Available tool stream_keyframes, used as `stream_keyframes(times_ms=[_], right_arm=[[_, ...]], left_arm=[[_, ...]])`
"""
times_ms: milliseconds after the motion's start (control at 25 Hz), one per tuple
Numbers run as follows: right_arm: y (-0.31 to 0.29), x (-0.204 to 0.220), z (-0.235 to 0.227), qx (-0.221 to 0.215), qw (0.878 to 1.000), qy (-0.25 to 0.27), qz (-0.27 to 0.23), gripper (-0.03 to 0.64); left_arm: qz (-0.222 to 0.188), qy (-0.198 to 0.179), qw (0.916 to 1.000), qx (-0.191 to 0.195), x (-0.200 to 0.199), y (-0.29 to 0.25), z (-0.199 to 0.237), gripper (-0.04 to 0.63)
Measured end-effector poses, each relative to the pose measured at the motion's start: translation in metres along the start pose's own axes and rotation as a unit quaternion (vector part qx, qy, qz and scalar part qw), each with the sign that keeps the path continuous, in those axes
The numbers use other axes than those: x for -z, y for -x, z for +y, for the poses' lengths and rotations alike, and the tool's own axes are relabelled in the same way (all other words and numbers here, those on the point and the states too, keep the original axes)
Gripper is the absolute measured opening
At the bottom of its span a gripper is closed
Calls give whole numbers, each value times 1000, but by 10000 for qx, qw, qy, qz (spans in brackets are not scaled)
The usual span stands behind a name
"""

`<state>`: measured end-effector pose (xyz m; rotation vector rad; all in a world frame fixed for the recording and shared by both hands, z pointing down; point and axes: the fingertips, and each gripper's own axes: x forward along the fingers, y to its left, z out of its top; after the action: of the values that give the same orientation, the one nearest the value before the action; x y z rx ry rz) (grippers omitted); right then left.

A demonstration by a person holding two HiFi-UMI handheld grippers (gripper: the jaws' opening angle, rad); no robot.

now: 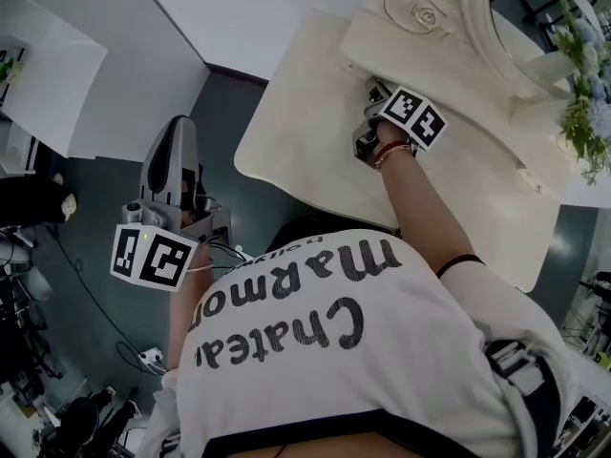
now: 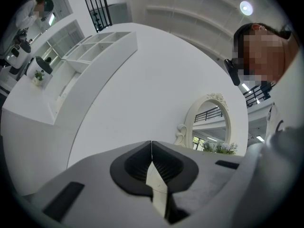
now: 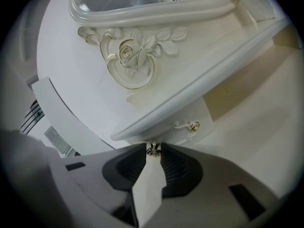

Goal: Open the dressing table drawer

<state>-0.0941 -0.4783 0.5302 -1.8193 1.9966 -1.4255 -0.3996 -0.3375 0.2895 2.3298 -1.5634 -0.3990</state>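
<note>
The cream dressing table point(image 1: 305, 151) carries a small drawer point(image 3: 176, 133) under the carved shelf below its mirror point(image 1: 520, 27). My right gripper point(image 3: 153, 147) points down at that drawer, and its tips are shut on a small gold drawer knob point(image 3: 152, 151). A second gold-tipped handle point(image 3: 189, 125) sits on the drawer front, just to the right. In the head view the right gripper point(image 1: 374, 92) reaches the drawer at the back of the table top. My left gripper point(image 1: 178, 132) hangs off the table's left side over the dark floor, shut and empty, with its tips point(image 2: 151, 145) together.
A carved rose relief point(image 3: 127, 56) decorates the panel above the drawer. Flowers point(image 1: 584, 103) stand at the table's far right. White counters point(image 1: 57, 74) lie to the left, and cables and gear point(image 1: 57, 389) cover the floor at lower left.
</note>
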Motion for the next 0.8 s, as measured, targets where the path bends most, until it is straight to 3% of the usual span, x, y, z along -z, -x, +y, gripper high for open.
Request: stream_keyframes(times_ms=[800], right_arm=[[15,17,0,-84,9997,67,213,107]], left_arm=[[-204,-24,9998,-62,-7,21,-22,23]])
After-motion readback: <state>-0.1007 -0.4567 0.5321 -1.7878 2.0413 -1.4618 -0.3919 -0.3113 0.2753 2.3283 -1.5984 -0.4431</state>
